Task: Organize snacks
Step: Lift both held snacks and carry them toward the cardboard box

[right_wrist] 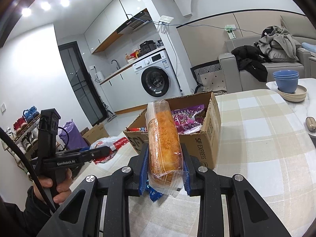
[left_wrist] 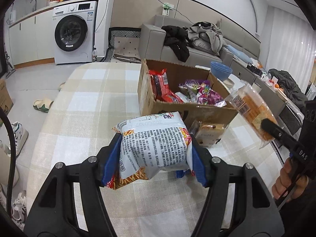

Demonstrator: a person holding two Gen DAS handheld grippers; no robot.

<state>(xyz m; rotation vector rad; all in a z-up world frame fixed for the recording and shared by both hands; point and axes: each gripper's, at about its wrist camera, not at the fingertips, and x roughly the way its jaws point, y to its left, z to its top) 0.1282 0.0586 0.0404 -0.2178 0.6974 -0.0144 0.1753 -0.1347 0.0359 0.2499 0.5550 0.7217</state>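
The noodle packet [left_wrist: 156, 148] is clamped sideways in the left gripper [left_wrist: 156, 158], held above the checked tablecloth [left_wrist: 88, 98], just near of the cardboard box [left_wrist: 187, 108]. To the right, the right gripper [right_wrist: 165, 167] is clamped on a wrapped floss bun [right_wrist: 163, 144], also short of the box. Red and purple packets [left_wrist: 207, 93] already lie inside, so sorting looks well along. One more bread pack [left_wrist: 209, 134] sits on the table against the box's near wall, apparently still to go.

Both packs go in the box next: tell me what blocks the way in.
Nothing visible does. The cardboard box is open-topped, with snacks covering only its floor. The noodle pack in the left gripper and the bread pack in the right gripper hang before it.
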